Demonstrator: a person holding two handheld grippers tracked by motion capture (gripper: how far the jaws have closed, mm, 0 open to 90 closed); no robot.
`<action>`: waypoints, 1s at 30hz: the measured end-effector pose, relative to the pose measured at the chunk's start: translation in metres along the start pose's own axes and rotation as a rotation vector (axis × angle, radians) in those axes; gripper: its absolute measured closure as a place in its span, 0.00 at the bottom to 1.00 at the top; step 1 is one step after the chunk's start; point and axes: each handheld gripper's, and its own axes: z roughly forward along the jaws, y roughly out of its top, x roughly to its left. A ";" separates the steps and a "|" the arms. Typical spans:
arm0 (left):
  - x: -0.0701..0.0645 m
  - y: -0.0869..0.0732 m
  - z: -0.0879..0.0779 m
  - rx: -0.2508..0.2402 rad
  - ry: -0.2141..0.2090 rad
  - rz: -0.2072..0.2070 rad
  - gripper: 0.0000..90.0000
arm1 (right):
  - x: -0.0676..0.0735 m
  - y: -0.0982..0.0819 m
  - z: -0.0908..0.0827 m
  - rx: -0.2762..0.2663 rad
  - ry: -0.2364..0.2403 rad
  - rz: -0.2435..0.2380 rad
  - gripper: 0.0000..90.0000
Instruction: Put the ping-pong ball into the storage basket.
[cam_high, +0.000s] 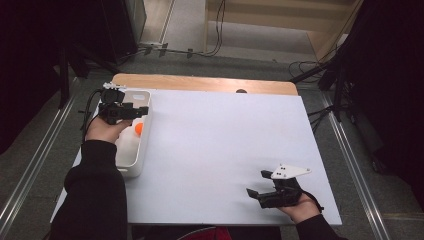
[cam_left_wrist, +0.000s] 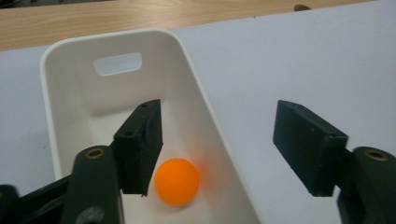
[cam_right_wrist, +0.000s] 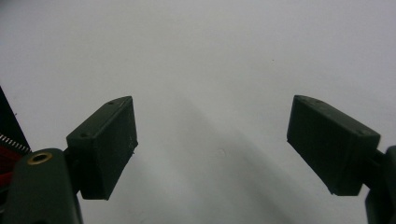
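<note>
An orange ball (cam_high: 138, 128) (cam_left_wrist: 177, 181) lies on the floor of a white bin (cam_high: 133, 162) (cam_left_wrist: 60, 93) at the table's left edge. My left gripper (cam_high: 141, 111) (cam_left_wrist: 219, 149) hangs open over the bin; one jaw is inside above the ball, the other is out past the bin's wall. Nothing is between its jaws. My right gripper (cam_high: 257, 182) (cam_right_wrist: 212, 144) stands open just above the white table sheet (cam_high: 225, 150) near the front right, its jaws pointing left and empty.
The white sheet covers most of the wooden table (cam_high: 200, 82), whose bare strip shows at the far edge. Dark stands and cables (cam_high: 320, 70) sit on the floor beyond the table. The bin has a handle slot (cam_left_wrist: 117, 63) in its far wall.
</note>
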 end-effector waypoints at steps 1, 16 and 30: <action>-0.002 0.000 0.000 0.000 -0.003 0.003 0.36 | 0.000 0.000 0.000 -0.001 0.000 0.002 0.16; -0.019 0.004 0.001 -0.002 -0.084 0.031 0.36 | 0.000 0.000 0.000 0.004 0.000 -0.002 0.16; -0.032 0.004 0.007 0.001 -0.144 0.056 0.31 | 0.000 0.000 -0.001 -0.001 -0.003 -0.002 0.16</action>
